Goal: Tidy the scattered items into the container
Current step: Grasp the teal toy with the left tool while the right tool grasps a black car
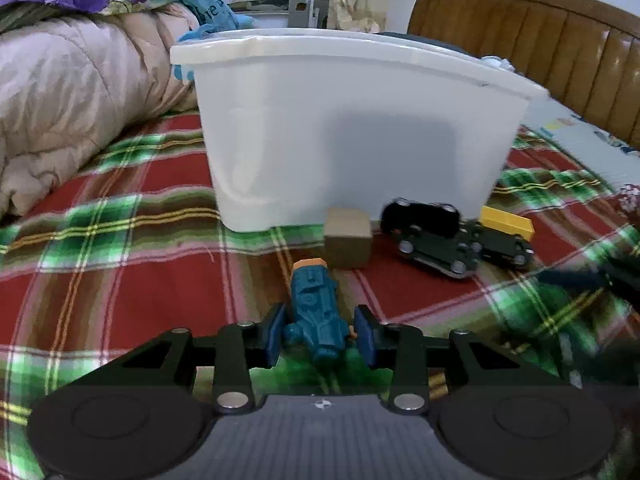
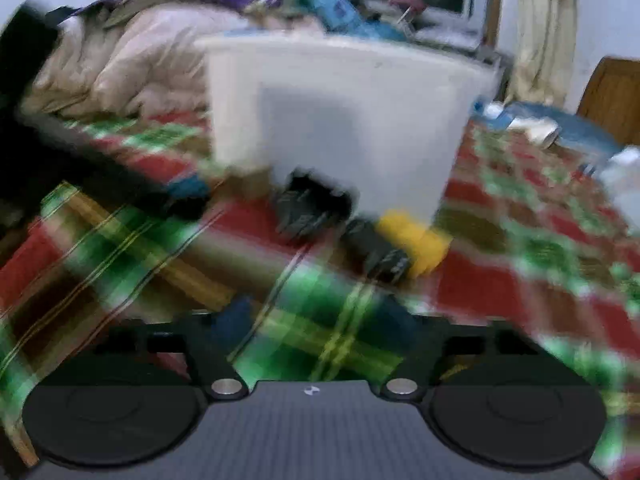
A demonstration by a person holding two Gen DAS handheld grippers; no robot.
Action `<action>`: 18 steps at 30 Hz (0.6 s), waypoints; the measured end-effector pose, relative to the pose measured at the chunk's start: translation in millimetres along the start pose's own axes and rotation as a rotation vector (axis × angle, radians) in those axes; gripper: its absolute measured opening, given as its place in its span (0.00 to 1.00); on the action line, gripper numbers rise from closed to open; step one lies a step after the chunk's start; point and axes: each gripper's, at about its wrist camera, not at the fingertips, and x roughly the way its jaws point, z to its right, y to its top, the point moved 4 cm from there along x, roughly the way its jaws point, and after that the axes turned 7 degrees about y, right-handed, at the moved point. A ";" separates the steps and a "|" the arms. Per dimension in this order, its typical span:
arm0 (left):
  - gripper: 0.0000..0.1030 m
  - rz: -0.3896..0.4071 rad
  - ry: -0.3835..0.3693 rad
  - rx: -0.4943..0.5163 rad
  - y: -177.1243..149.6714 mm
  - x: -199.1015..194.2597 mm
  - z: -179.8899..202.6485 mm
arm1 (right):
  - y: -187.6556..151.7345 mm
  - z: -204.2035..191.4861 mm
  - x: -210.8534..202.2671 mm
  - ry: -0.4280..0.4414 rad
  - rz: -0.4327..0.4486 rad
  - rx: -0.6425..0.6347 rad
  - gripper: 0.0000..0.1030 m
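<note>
Landmark is the white plastic container, standing upright on a bed covered by a red-green plaid blanket. Four scattered items lie on the blanket in front of its near wall, none inside that can be seen.

A small cardboard box sits touching or just beside the container's base, near the middle of the front wall. Right of it, at the container's front right corner, a black toy car lies flipped with wheels showing, and a yellow-and-black toy truck lies just beside it, further from the container. A blue toy figure with an orange end lies nearer the camera than the box, pointing roughly toward the container.

Left gripper: blue-padded fingers are spread on either side of the blue toy figure, small gaps visible on both sides, not pinching it.

Right gripper: view heavily motion-blurred; fingers look spread wide over bare blanket, nothing between them, in front of the container and short of the car and truck.

A pinkish quilt is bunched left of the container; a wooden headboard stands behind it to the right.
</note>
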 end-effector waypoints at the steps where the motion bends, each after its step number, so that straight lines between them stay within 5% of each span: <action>1: 0.39 -0.001 -0.009 -0.002 -2.0 -2.5 2.4 | 6.8 10.1 2.5 -0.025 -0.003 0.014 0.61; 4: 0.39 0.003 -0.022 0.014 -6.7 -6.9 10.4 | 20.6 34.6 4.7 -0.051 0.016 0.047 0.58; 7: 0.40 0.003 -0.027 0.036 -9.7 -6.3 17.2 | 24.0 43.4 8.5 -0.003 -0.001 0.088 0.37; 12: 0.40 0.000 -0.041 0.039 -10.2 -7.5 22.3 | 13.1 24.1 16.7 0.003 -0.028 0.031 0.37; 18: 0.40 -0.001 -0.043 0.037 -11.9 -6.6 25.3 | 12.4 41.7 30.7 0.049 -0.025 0.112 0.49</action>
